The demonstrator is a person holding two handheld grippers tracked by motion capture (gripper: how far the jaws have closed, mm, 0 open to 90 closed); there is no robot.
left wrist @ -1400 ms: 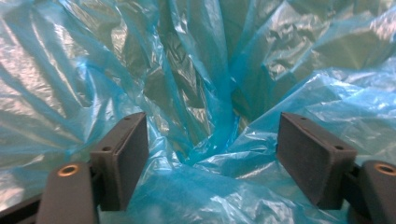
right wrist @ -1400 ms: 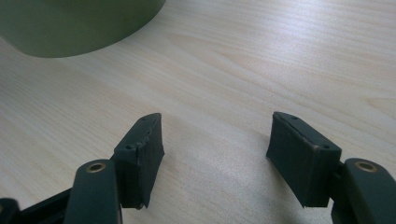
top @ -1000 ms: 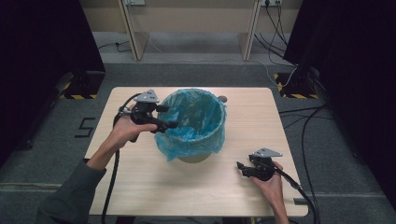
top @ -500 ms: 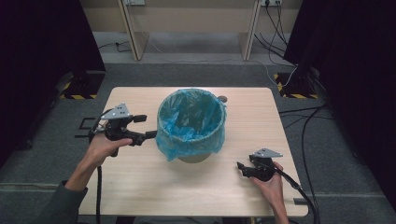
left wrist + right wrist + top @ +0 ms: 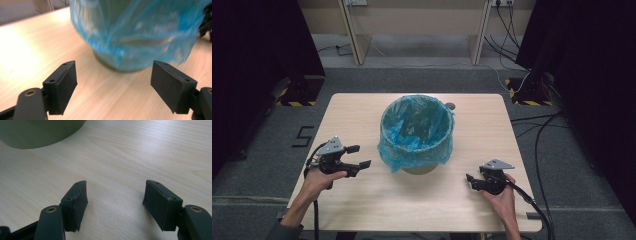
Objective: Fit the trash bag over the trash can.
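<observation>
A green bin (image 5: 419, 167) lined with a blue plastic bag (image 5: 414, 132) stands upright in the middle of the wooden table (image 5: 492, 130). The bag's edge drapes over the bin's rim and down its outside. My left gripper (image 5: 362, 157) hovers low at the table's front left, open and empty, pointing at the bin. The left gripper view has the bag (image 5: 140, 30) and the bin's base (image 5: 120, 66) close ahead of the gripper (image 5: 113, 85). My right gripper (image 5: 469, 181) rests at the front right, open with nothing between its jaws. In the right gripper view the gripper (image 5: 115, 202) faces the bin's base (image 5: 37, 132).
A small round dark object (image 5: 450, 105) lies on the table just behind the bin. Cables (image 5: 537, 135) run over the grey floor to the right. Table legs (image 5: 349, 30) of another desk stand at the back.
My left gripper has drawn away from the bin's left rim, moving down and toward the table's front left corner. The right gripper has stayed still.
</observation>
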